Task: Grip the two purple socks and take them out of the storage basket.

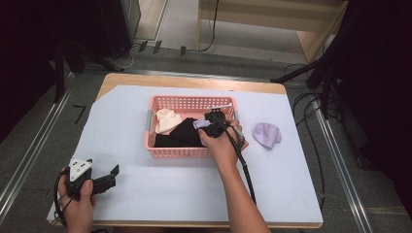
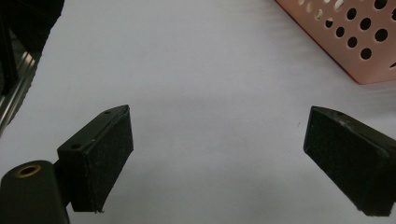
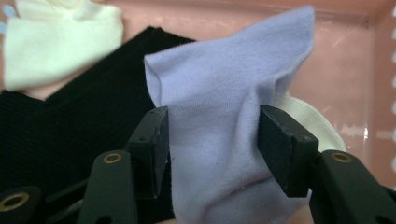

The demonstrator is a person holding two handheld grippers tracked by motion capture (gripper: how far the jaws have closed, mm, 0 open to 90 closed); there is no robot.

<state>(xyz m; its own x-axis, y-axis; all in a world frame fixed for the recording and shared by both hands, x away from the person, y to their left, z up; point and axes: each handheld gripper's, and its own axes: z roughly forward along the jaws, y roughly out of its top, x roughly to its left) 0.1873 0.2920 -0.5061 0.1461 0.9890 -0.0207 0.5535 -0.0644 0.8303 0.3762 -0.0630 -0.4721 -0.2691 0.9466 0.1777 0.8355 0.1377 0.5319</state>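
1. White table cover (image 1: 145, 194) is lying under everything; the landmark, the pink basket (image 1: 167, 151), is sitting on it toward the far middle
2. Inside the basket a black garment (image 3: 56, 126) is taking up the near floor, with a cream sock (image 3: 56, 42) lying at the basket's left end, partly on the black one
3. The lilac sock (image 3: 219, 107) in hand is sitting inside the basket at its right end, draping over the black garment and something white with a ribbed band (image 3: 308, 121); its upper part is standing up crumpled
4. A second lilac sock (image 1: 266, 135) is lying on the cover just outside the basket's right wall, apart from it
5. Right gripper (image 3: 212, 144) is reaching into the basket's right end with the jaws standing partly apart on either side of the lilac sock; pads look barely touching or just off the cloth, so reading it as let go, not clamping
6. Left gripper (image 2: 217, 154) is resting on the cover well to the near left of the basket, jaws spread wide, nothing between them
7. Judging the step as dropping the sock into the basket: to do it well, be spreading the jaws fully before lifting, be pulling straight up so cloth is not snagging on a pad, and be keeping clear of the basket's right wall
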